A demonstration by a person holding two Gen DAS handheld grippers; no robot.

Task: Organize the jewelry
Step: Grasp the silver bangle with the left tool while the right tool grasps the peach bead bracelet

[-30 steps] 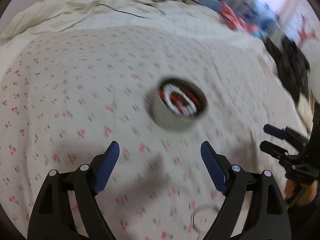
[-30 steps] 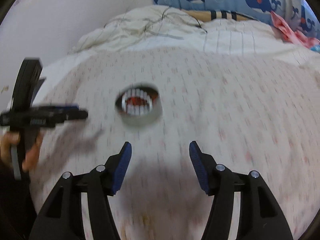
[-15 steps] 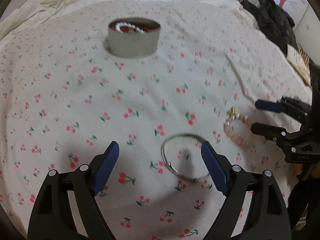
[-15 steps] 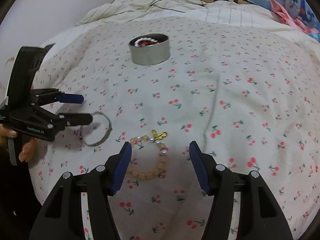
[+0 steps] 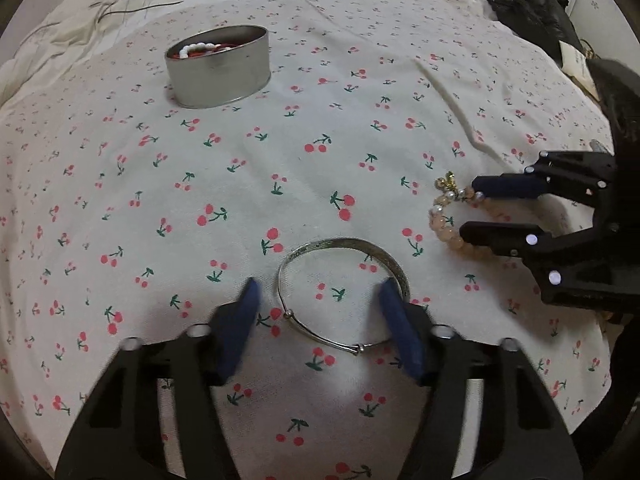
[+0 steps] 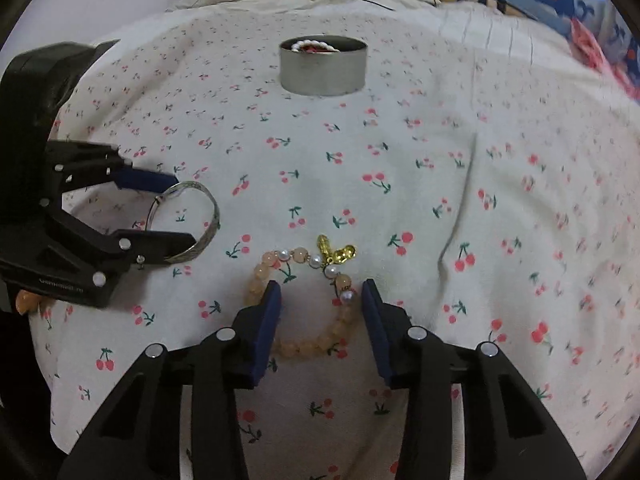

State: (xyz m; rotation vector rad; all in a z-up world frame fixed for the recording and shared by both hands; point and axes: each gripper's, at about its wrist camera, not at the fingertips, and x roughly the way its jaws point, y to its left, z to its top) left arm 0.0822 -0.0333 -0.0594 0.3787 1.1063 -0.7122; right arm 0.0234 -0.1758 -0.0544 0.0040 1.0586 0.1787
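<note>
The bed (image 5: pixel 360 128), spread with a cherry-print sheet, is carrying everything, and its softness is the first worry: any push downward is going to sink the cloth and let a bracelet slide or tip away from the fingers.

The round metal tin (image 5: pixel 218 67) is sitting well apart from both pieces, toward the far side of the sheet, already holding white and red beaded items. A long carry over soft ground is giving a loosely pinched piece plenty of chance to drop short.

The left hand-held gripper (image 5: pixel 320 320) is standing released, its blue fingers straddling the silver bangle (image 5: pixel 344 292), which is lying flat just between them. The band is thin and hard; closing across it may squirt it sideways or pinch up the sheet instead, and I cannot tell whether the right-hand pad is already touching its rim.

The right hand-held gripper (image 6: pixel 320 312) is likewise unclenched, reaching around the peach beaded bracelet (image 6: pixel 304 308), whose loop is lying partly between the pads, the gold charms (image 6: pixel 336 250) pointing away. Being strung and limp, it is likely to sag, roll bead by bead out of a shallow grip, or catch on the tin's rim.
</note>
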